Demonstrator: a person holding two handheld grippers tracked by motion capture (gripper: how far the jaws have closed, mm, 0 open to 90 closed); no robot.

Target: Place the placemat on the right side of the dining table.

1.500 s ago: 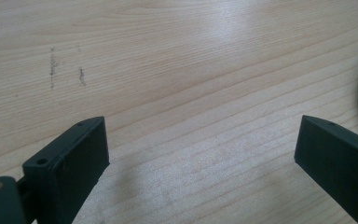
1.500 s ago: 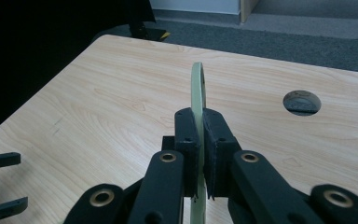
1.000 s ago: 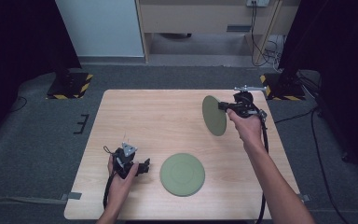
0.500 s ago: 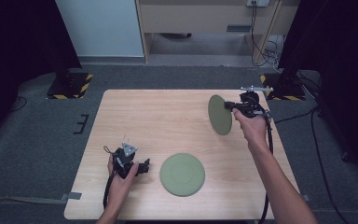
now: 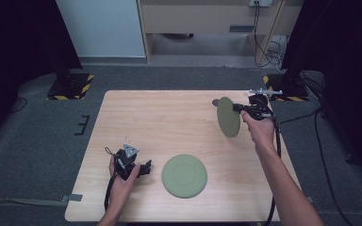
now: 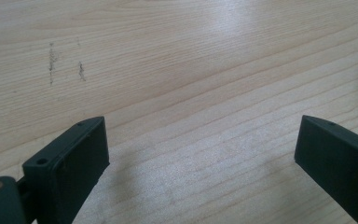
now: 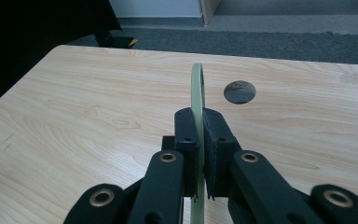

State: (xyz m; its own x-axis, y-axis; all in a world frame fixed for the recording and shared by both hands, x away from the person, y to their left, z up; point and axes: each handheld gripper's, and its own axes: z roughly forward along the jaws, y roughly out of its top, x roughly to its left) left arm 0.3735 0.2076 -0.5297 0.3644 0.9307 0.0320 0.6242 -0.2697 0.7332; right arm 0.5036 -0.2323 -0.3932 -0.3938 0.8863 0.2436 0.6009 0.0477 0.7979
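Near me, my left gripper (image 5: 143,168) rests on the worktop (image 5: 169,117), fingers (image 6: 74,158) spread wide over bare wood. Just to its right a round olive-green plate (image 5: 184,175) lies flat. Farther off at the right, my right gripper (image 7: 201,135) holds a second green plate (image 5: 228,117) on edge above the worktop, its thin rim pinched between the fingers (image 7: 186,140).

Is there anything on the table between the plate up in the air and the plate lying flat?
Nothing visible. The right gripper holds one green plate on edge above the table; bare wood lies between it and the flat green plate. The left gripper sits beside that plate, open.
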